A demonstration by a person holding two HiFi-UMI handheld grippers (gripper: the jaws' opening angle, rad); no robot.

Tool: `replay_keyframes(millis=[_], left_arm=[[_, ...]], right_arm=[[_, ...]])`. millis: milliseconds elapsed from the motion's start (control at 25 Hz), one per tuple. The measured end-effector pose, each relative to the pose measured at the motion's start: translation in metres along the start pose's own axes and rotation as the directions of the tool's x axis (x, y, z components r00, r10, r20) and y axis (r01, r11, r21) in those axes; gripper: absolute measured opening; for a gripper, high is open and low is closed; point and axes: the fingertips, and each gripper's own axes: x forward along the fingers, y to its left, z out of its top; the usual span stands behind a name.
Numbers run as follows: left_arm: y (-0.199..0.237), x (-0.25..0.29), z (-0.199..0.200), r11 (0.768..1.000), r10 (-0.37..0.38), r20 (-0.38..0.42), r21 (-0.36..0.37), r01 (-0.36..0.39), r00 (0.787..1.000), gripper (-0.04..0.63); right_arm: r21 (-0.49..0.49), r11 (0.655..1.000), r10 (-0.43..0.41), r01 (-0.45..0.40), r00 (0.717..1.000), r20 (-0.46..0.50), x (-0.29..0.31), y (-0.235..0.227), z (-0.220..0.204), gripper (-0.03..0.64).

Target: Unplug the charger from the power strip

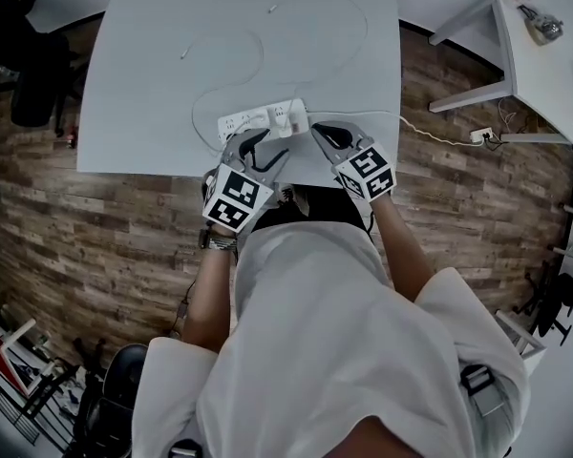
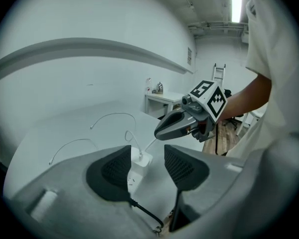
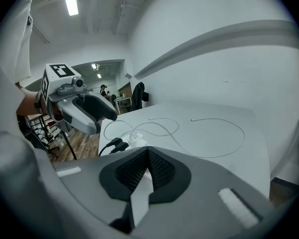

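A white power strip (image 1: 244,122) lies near the front edge of the white table (image 1: 153,84), with a white charger (image 1: 288,118) plugged into it. Thin white cables (image 1: 231,65) loop away from it. My left gripper (image 1: 254,147) hovers just in front of the strip, open and holding nothing. In the left gripper view the charger (image 2: 143,158) and the strip (image 2: 133,177) show through the gap between the pads (image 2: 112,171). My right gripper (image 1: 330,138) is to the right of the charger. Its pads (image 3: 158,169) meet with nothing between them, and the charger (image 3: 135,142) lies beyond them.
The strip's white cord (image 1: 430,135) runs right off the table to a floor socket (image 1: 479,135). Black plugs (image 3: 114,144) sit at the strip's near end. A second white table (image 1: 525,55) stands at the right, and dark chairs (image 1: 24,55) at the left on the wood floor.
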Motion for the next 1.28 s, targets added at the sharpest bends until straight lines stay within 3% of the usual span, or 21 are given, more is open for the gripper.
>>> replay_keyframes(millis=[200,520,800,1000,1200,1280], left_arm=[[0.003,0.024,-0.003,0.992,-0.066,-0.131,0.095,0.079,0.989,0.242],[0.006,0.055,-0.016,0.971,-0.147,-0.286,0.141,0.193,0.947,0.242],[0.014,0.067,-0.026,0.947,-0.183,-0.42,0.168,0.274,0.889,0.265],[0.016,0.072,-0.034,0.927,-0.184,-0.483,0.205,0.315,0.856,0.265],[0.014,0.076,-0.045,0.889,-0.183,-0.574,0.25,0.384,0.798,0.265],[0.015,0.078,-0.05,0.872,-0.173,-0.604,0.273,0.406,0.778,0.265]], right_arm=[[-0.022,0.999,0.047,-0.049,0.996,-0.082,0.029,-0.003,-0.021,0.003],[-0.053,0.995,0.072,-0.084,0.978,-0.195,0.053,-0.009,-0.046,0.003],[-0.133,0.983,0.083,-0.124,0.957,-0.279,0.065,-0.008,-0.062,0.003],[-0.071,0.992,0.085,-0.108,0.959,-0.271,0.068,-0.008,-0.066,0.003],[0.026,0.995,0.095,-0.092,0.964,-0.248,0.069,-0.009,-0.068,0.003],[0.023,0.995,0.097,-0.094,0.959,-0.265,0.069,-0.01,-0.067,0.003]])
